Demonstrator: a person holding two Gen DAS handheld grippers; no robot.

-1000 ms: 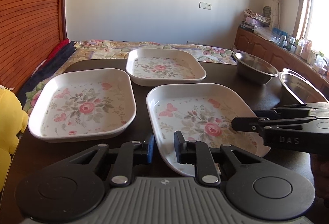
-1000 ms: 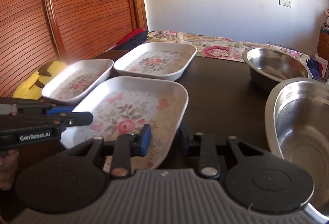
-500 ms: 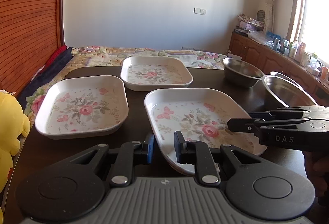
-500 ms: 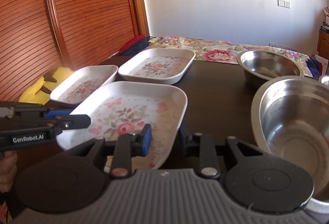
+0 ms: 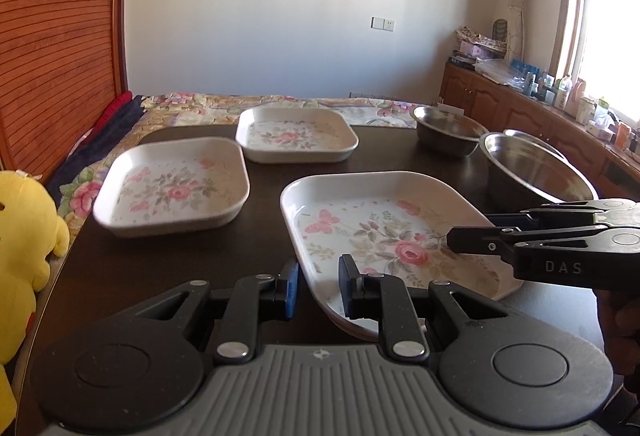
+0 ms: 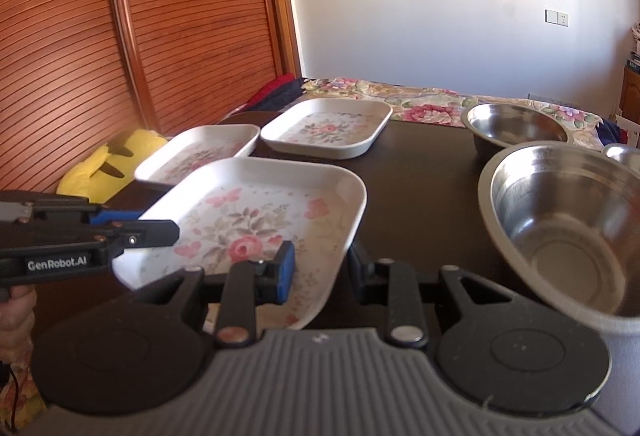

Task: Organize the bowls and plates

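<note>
A: Near plate [image 5: 394, 236] lifted off the table [image 5: 168, 268]; left gripper [image 5: 318, 286] pinches its near-left rim, right gripper [image 6: 320, 268] its near-right rim; both narrow, clamped.

B: Which way next?

A: Likely the left plate [image 5: 176, 188], ahead and left, on the left gripper's side; long axis runs away from us. Far plate [image 5: 296, 134] sits beyond; bowls [image 6: 568, 228] right. Contact partly hidden.
</note>
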